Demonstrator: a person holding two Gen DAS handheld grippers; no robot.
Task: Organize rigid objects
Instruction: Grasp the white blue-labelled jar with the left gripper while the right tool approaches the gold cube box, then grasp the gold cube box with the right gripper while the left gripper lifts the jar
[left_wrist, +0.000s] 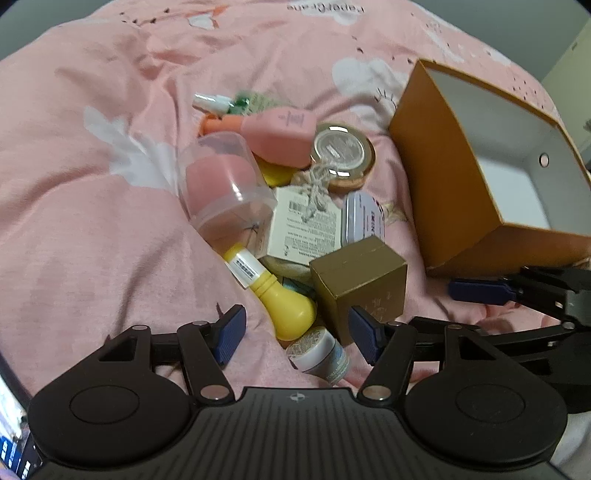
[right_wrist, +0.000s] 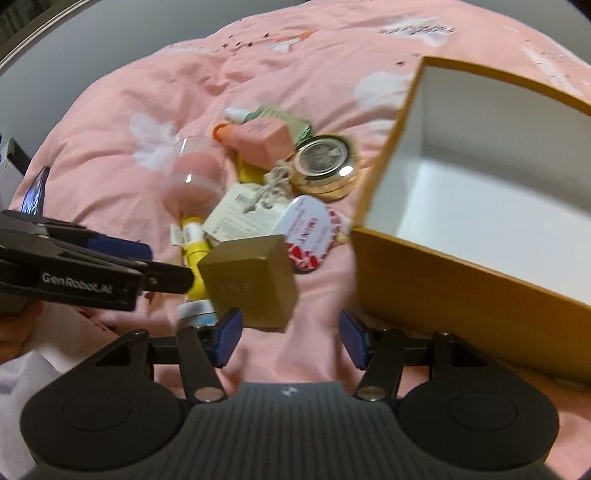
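Observation:
A pile of small items lies on the pink bedspread: a gold cube box (left_wrist: 360, 286) (right_wrist: 251, 282), a yellow bulb-shaped bottle (left_wrist: 284, 302), a small white jar (left_wrist: 319, 356), a clear plastic cup (left_wrist: 225, 188), a pink bottle (left_wrist: 279, 134) (right_wrist: 258, 142), a round gold tin (left_wrist: 341, 153) (right_wrist: 325, 166), and a white-red tin (right_wrist: 308, 234). My left gripper (left_wrist: 295, 332) is open around the yellow bottle and white jar, its right pad beside the gold box. My right gripper (right_wrist: 290, 338) is open and empty, just in front of the gold box.
An open orange box (left_wrist: 443, 184) (right_wrist: 443, 280) with a white inside stands tilted to the right of the pile. The right gripper shows in the left wrist view (left_wrist: 480, 290). The left gripper shows in the right wrist view (right_wrist: 122, 254). Pink bedspread (left_wrist: 92, 240) surrounds everything.

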